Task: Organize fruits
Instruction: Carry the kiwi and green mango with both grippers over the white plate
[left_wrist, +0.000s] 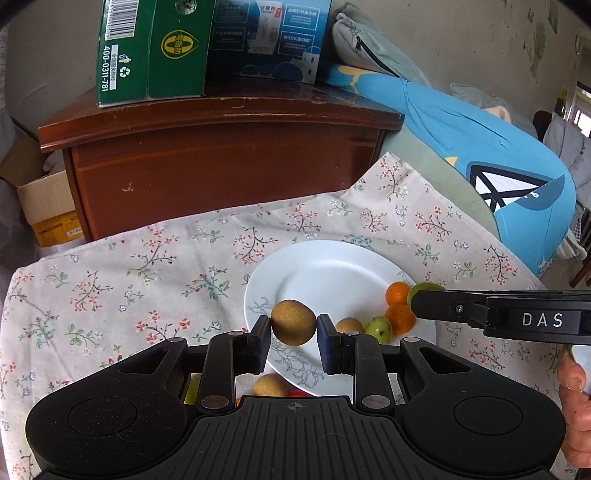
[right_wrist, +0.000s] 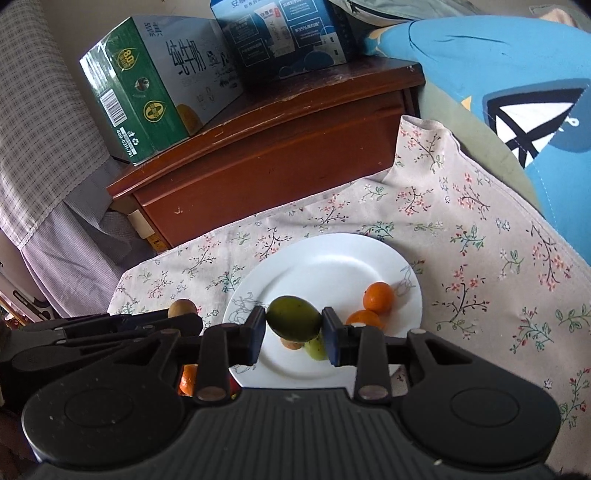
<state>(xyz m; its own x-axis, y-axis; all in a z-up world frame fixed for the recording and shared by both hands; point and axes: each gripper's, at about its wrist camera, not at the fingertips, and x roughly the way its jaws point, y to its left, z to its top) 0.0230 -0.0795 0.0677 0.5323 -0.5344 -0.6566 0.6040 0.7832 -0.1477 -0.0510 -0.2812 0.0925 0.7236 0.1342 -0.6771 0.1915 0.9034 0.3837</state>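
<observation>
**A:** Fruits are mostly on the white plate (right_wrist: 369, 258) already, from where I'm standing. Nearest me, the left gripper (left_wrist: 293, 328) has its jaws pinched on a brown round fruit (left_wrist: 293, 322), held over the plate's near-left rim. The right gripper (right_wrist: 293, 325) is clamped on a dark green fruit (right_wrist: 293, 318) above the plate's near half. Just past that sit two oranges (right_wrist: 377, 297), a smaller green fruit (right_wrist: 317, 348) and a little brown one (right_wrist: 290, 343), all bunched together.

**B:** So what's the trick for setting these down?

**A:** I'd say go low before letting go. Round stuff rolls on a smooth plate, so lower each one until it touches, ideally nudged up against the bunch, then ease the jaws apart. The far half of the plate is bare, so there's room.

**B:** Anything you can't see?

**A:** Yeah, there's more fruit tucked under the gripper bodies on the floral cloth (left_wrist: 147, 266): another brown one (left_wrist: 269, 385), plus bits of red and orange, mostly hidden. Can't count them. Farther back are the wooden cabinet (left_wrist: 221, 166) and the cartons (left_wrist: 151, 48), cut off at the top.
</observation>
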